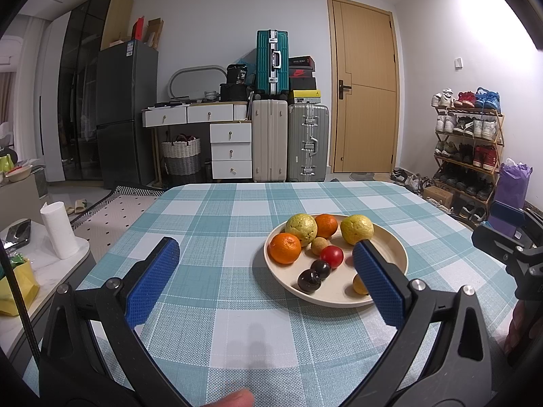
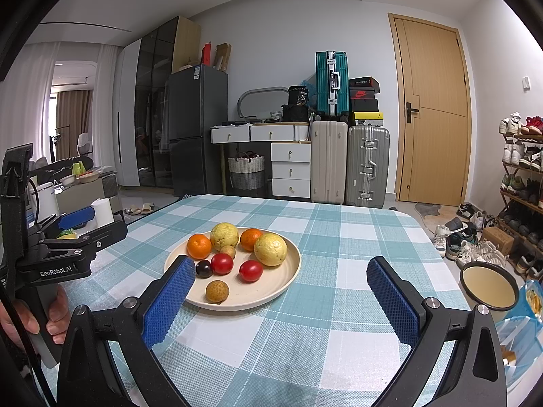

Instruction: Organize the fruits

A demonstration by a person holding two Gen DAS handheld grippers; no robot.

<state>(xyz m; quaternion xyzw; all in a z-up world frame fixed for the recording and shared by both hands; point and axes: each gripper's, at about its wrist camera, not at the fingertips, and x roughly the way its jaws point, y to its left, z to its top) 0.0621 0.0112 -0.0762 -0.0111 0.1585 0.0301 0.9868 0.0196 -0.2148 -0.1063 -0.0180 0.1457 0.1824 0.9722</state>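
Left wrist view: left gripper [image 1: 264,254] spread wide, blue pads holding nothing, hovering above the checked tablecloth [image 1: 217,224]. Cream plate [image 1: 390,240] sits ahead and to the right, its near right part behind the right pad. On it: two oranges [image 1: 285,248], two yellow-green fruits [image 1: 301,229], a red tomato [image 1: 332,256], two dark plums [image 1: 309,280], and a small tan fruit [image 1: 319,246].

Right wrist view: right gripper [image 2: 281,271] also wide open and empty over the cloth. Same plate [image 2: 271,288] lies ahead-left, its near left rim behind the left pad. A second tomato [image 2: 251,270] and a brown speckled fruit [image 2: 217,291] show here. A hand [image 2: 51,312] grips the other tool's handle at the left edge.
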